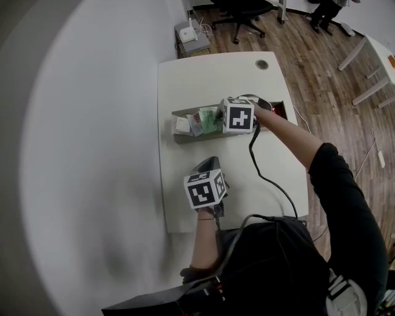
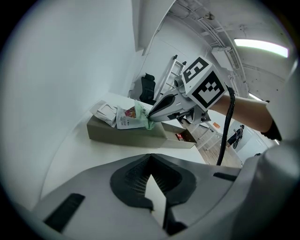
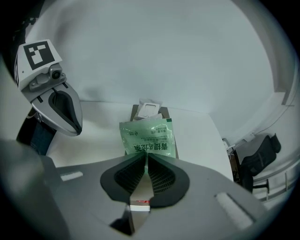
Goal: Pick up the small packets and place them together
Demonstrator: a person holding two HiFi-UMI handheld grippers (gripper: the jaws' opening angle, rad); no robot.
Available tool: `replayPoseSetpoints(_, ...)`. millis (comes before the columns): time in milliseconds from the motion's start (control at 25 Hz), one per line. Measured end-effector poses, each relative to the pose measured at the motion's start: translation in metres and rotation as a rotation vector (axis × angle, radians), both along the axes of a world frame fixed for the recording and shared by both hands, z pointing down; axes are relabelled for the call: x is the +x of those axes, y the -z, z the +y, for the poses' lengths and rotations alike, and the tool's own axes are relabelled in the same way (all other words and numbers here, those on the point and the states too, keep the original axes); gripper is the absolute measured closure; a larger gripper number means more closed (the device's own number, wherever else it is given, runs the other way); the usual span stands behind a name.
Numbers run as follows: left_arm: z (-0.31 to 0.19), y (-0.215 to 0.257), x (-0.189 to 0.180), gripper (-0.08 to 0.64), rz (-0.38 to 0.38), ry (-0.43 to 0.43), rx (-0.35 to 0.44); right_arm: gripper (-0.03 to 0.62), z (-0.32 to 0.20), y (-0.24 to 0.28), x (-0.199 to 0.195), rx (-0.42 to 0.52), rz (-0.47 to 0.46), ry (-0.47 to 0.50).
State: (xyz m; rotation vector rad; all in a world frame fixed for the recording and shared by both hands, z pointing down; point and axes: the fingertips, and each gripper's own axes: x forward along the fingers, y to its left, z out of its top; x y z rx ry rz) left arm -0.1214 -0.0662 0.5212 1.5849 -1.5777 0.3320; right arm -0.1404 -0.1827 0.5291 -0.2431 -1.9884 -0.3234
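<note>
A long grey tray (image 1: 179, 137) lies across the white table. Its left end holds white packets (image 1: 182, 125) and a printed packet (image 2: 127, 118). My right gripper (image 1: 222, 121) hangs over that end, shut on the lower edge of a green packet (image 3: 150, 137). The packet dangles beyond the jaws above the tray's packets (image 3: 149, 109). In the left gripper view the right gripper (image 2: 151, 115) holds the green packet (image 2: 147, 123) against the pile. My left gripper (image 1: 208, 164) hovers over bare table in front of the tray, its jaws (image 2: 150, 158) shut on nothing.
A small red item (image 1: 279, 111) sits in the tray's right end. The table (image 1: 203, 74) has a cable hole (image 1: 262, 63) near its far edge. On the wooden floor beyond stand an office chair (image 1: 244, 15) and a white box (image 1: 191, 34).
</note>
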Motion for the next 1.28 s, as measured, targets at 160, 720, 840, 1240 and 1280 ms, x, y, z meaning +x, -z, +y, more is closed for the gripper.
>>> replayPoseSetpoints(160,0.001,0.000,-0.003,0.563,0.000,0.007,0.000,0.568,0.001,-0.003,-0.001,0.001,0.007,0.005)
replayPoseSetpoints(720,0.001,-0.002,-0.011,0.563,0.002,0.026,-0.004,0.551,0.001,-0.008,-0.007,-0.065,-0.038,-0.028)
replayPoseSetpoints(840,0.001,-0.003,-0.011,0.563,0.003,0.026,-0.006,0.506,0.001,-0.009,-0.005,-0.070,-0.029,-0.020)
replayPoseSetpoints(1240,-0.004,-0.005,-0.001,0.563,0.008,-0.002,-0.012,0.494,-0.040,0.029,0.030,-0.016,-0.117,-0.125)
replayPoseSetpoints(1280,-0.006,-0.005,0.001,0.563,0.008,-0.007,-0.011,0.494,-0.048,0.032,0.040,-0.012,-0.119,-0.151)
